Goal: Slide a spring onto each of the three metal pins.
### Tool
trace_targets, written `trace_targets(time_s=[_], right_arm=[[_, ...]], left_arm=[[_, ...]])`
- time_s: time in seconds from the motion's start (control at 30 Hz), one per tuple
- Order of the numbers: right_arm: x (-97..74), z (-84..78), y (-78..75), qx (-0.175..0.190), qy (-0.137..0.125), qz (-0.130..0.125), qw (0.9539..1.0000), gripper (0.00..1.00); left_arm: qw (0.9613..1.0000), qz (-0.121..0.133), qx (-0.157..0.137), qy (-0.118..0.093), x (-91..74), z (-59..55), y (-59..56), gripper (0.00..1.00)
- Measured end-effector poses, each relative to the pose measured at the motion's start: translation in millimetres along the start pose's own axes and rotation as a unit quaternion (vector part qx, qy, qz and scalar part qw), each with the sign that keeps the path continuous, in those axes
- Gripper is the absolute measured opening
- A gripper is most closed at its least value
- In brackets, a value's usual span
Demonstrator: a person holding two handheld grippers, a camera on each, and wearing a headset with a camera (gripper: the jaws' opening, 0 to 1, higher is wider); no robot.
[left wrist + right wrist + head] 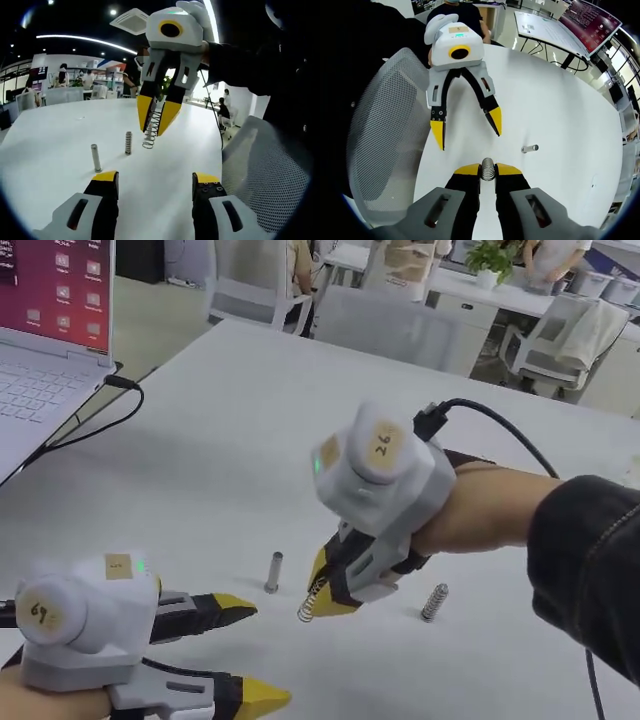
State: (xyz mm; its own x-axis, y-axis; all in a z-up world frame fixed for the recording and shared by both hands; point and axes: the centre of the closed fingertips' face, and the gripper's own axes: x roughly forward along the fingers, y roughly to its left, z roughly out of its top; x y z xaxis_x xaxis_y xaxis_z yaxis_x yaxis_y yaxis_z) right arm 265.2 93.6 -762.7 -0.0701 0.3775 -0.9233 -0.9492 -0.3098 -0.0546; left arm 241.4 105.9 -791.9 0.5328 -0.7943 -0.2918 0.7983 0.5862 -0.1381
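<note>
Head view: my right gripper (326,596) clamps a spring (311,603) just beside the bare pin (273,572), and a second spring (434,602) farther from that bare pin looks already sleeved; left gripper view: my left gripper (155,176) gapes empty near the bare pin; right gripper view: spring pinched, bare pin unthreaded.

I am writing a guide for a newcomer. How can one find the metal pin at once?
On the white table, look at the right gripper, shut on a spring. Just beside its yellow fingers stands the metal pin: upright, smooth and bare, while the loose spring is coiled.
</note>
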Motion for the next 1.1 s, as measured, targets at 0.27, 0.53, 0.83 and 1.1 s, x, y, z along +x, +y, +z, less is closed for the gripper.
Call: trace_targets(time_s=[0.27,0.53,0.83,1.1], right_arm=[[-0.7,2.4,-21.1,-0.004,0.006,-0.02,0.9998,0.08],[-2.3,7.7,-44.6,-0.01,0.012,-0.038,0.9992,0.08],[4.6,9.7,-67.0,-0.014,0.024,-0.049,0.9984,0.08],[10.9,12.3,-73.2,-0.009,0.024,-0.047,0.9986,0.08]], left_arm=[[0.9998,0.017,-0.001,-0.006,-4.4,-1.4,7.5,0.61],[0.9997,0.023,-0.005,-0.008,-6.5,-3.0,10.3,0.63],[0.9996,0.027,-0.009,-0.009,-10.9,-6.1,11.0,0.64],[0.9995,0.026,-0.014,-0.008,-10.8,-9.1,9.5,0.64]])
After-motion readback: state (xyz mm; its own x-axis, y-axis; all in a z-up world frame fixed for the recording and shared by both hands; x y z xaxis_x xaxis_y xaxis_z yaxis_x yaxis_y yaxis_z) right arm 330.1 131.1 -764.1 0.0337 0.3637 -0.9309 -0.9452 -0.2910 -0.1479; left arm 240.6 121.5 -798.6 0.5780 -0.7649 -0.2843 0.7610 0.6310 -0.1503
